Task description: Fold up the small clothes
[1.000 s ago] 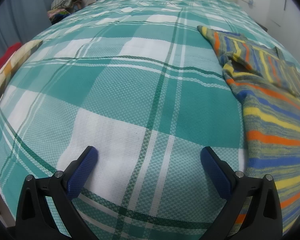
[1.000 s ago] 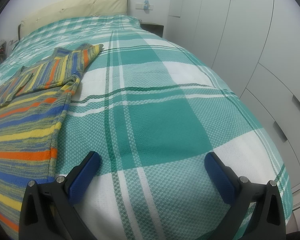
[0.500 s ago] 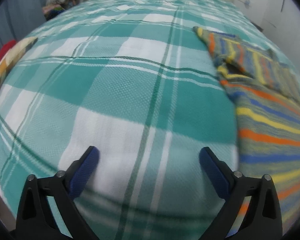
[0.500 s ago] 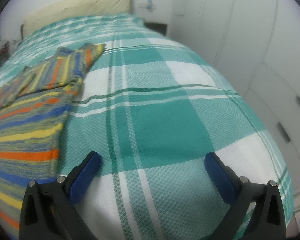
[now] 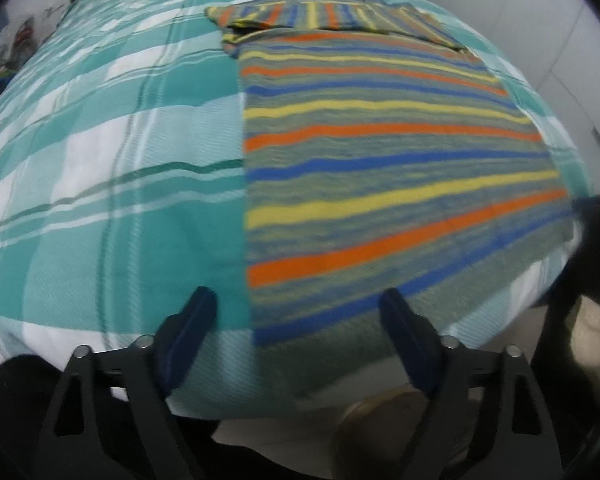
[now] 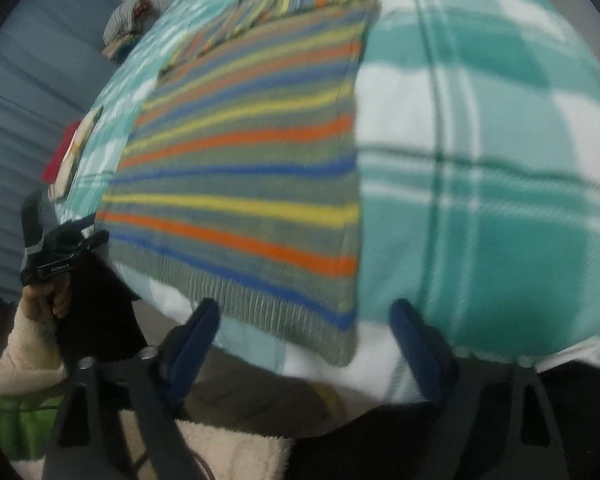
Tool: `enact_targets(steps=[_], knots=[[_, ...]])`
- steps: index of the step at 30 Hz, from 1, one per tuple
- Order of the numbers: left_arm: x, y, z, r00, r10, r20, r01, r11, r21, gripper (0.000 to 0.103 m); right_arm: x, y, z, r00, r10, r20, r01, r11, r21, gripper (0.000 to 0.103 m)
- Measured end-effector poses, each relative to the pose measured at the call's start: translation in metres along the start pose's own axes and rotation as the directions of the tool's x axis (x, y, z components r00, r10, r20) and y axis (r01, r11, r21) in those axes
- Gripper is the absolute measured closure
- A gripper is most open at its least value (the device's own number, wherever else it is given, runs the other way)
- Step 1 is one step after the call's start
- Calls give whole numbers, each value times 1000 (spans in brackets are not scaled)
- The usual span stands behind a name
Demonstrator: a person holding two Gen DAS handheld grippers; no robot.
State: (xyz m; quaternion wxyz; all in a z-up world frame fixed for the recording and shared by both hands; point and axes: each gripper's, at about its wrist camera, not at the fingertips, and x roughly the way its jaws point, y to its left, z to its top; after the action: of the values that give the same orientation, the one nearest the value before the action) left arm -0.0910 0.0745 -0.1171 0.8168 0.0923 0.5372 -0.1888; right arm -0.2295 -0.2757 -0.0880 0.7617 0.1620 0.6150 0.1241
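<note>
While both grippers are pointed steeply down at the near edge of the bed, nothing is pinched yet. The left gripper (image 5: 300, 336) is seen with its jaws spread, though they have just been closing in a bit; the near left corner of the striped sweater (image 5: 380, 152) sits in the gap between them, closer to the right pad, and no pad can be seen pressing on the knit. Same story on the other side: the right gripper (image 6: 308, 344) has its jaws apart, also just narrowed, and the ribbed hem's near right corner is framed between the blue pads without being squeezed.

Just past the jaws, the sweater is laid flat on the teal and white plaid bedspread (image 5: 112, 184), hem toward the grippers, with orange, yellow and blue stripes running across. Further out from the jaws, the sleeves look folded in across the top of the garment, though it's kinda blurry there.

Off to the left of the right jaws, the left gripper's black frame is gripped by a hand (image 6: 46, 298) in a fluffy cream sleeve (image 6: 24, 344). Far beyond, a pile of clothes (image 6: 130, 24) can be made out beside the bed, against a blue-grey curtain (image 6: 28, 92).
</note>
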Motion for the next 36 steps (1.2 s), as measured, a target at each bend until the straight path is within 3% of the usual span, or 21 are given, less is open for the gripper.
enact_targets(steps=[2,3,4,5,8,13,16,20,24,27,30,33,34,36], knots=[[2,-4,1,1000,8,-3,-8,1000,14,31,15,0,-2,999,20,-32,-20,1000,-2,46],[1,-3,1,1000,2,-4,-2,1000,8,39,19,-1,-2,999,28,-45,-28,1000,-8,70],[-1,-1,0,1000,-11,-1,11,1000,-2,68,20,-2,0,998,35,-49,-35,999,-3,97],[-3,5,2,999,-44,-3,44,999,-24,99,19,-3,1,997,57,-53,-57,998,12,96],[-7,19,5,990,-141,-1,140,984,-114,99,2,-2,6,996,82,-24,-82,997,0,97],[-29,52,41,953,-280,118,301,923,-241,99,-44,-1,39,976,154,156,-156,988,4,97],[-38,65,75,938,-289,193,332,908,-256,99,-61,1,77,955,139,262,-138,990,-21,97],[-33,79,146,927,-260,272,328,912,-247,99,-70,-9,139,919,121,375,-131,991,0,97],[-9,93,213,929,-227,291,305,916,-262,99,-63,-24,208,902,90,422,-116,993,36,97],[23,104,253,938,-224,265,302,905,-301,99,-42,-39,260,910,79,408,-130,987,98,97],[50,110,285,952,-199,232,267,911,-315,99,-27,-59,297,920,80,384,-146,978,148,97],[83,120,322,958,-200,206,262,903,-339,96,-6,-82,341,922,112,371,-194,962,193,97],[95,130,334,960,-180,215,253,886,-387,90,3,-93,357,905,144,401,-246,945,216,96],[101,149,344,961,-122,248,233,839,-492,69,7,-113,370,850,140,508,-318,905,282,90]])
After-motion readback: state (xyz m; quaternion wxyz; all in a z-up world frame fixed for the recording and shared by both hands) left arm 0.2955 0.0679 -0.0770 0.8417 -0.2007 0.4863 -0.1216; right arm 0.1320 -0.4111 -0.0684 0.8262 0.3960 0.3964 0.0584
